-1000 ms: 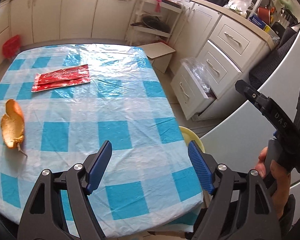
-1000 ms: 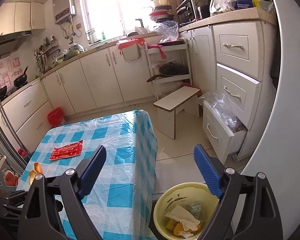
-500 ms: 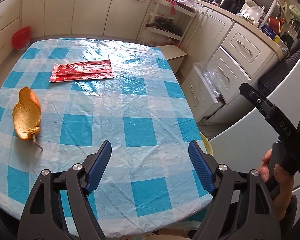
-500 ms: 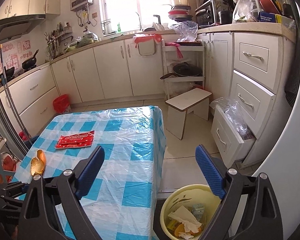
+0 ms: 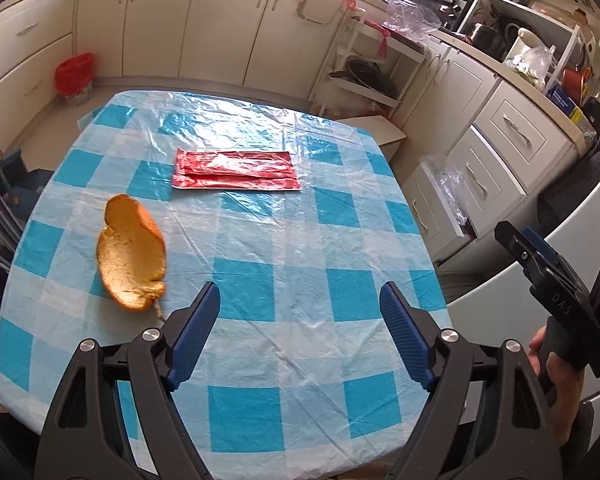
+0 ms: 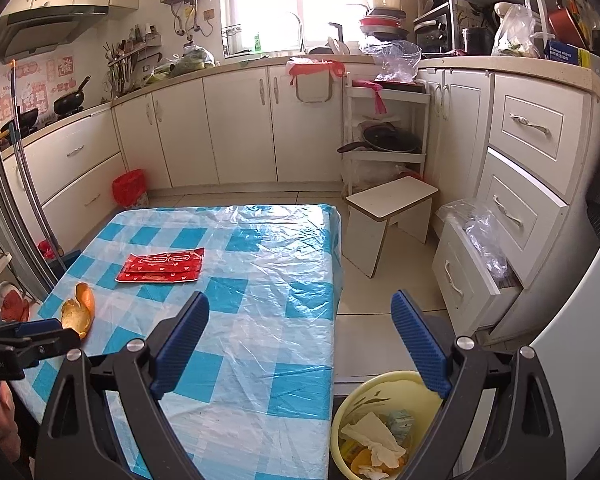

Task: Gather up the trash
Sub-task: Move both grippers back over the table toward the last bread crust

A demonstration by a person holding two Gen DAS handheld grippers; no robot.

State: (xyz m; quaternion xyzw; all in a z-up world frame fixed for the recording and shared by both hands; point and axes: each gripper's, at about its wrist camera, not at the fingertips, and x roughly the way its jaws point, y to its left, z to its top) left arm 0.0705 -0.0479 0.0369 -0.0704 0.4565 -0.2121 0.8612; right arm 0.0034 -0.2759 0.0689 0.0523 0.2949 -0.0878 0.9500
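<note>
Your left hand-held gripper (image 5: 300,306) hangs over the desk (image 5: 340,248), jaws spread wide w/ nothing between, just been opening. Right hand-held gripper (image 6: 300,320) also spread, empty. Peel (image 5: 132,258) lies left of it, red wrapper (image 5: 236,170) beyond. Bin (image 6: 380,392) on floor beside desk.

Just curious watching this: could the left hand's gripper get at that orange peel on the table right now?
Probably yes. The left gripper is open and empty, the orange peel lies uncovered on the table just beside it, and nothing stands between them.

I see the counter (image 5: 300,240) under a checked plastic cloth, with a peel (image 5: 132,256) and a red wrapper (image 5: 236,170) apart on it.
</note>
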